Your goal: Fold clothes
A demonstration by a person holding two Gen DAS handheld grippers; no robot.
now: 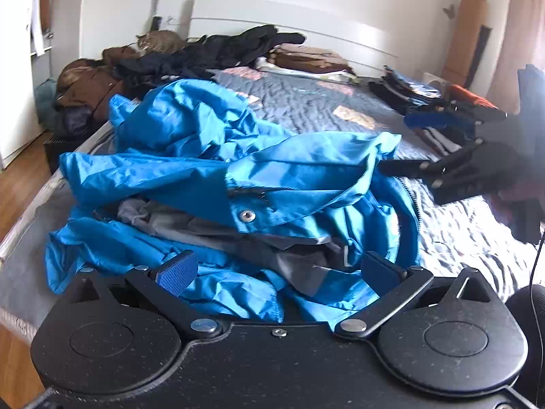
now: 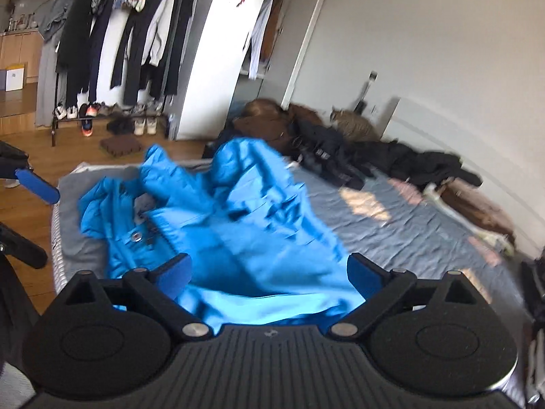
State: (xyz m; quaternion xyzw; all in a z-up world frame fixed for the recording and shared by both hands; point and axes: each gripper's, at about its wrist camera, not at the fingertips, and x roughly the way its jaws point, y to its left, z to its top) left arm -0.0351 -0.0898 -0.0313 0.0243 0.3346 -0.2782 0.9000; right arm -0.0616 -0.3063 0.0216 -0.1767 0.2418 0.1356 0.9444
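Blue jacket [image 1: 218, 184]: crumpled, centre frame, on bed [image 1: 306, 109]. Left gripper [image 1: 276, 269]: fingers spread, nothing held. Right gripper [image 2: 269, 274]: fingers spread, nothing held. Risk judged: slippery fabric may be bunched if only one layer is pinched.

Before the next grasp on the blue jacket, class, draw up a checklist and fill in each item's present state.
1. Left gripper open: ok.
2. Right gripper open, gripping nothing: ok.
3. Blue jacket spread flat for folding: not ok, it lies crumpled.
4. Bed has bare space beyond the jacket: ok.
5. Cat away from the jacket: ok, up by the headboard.
6. Zipper closed: cannot tell.
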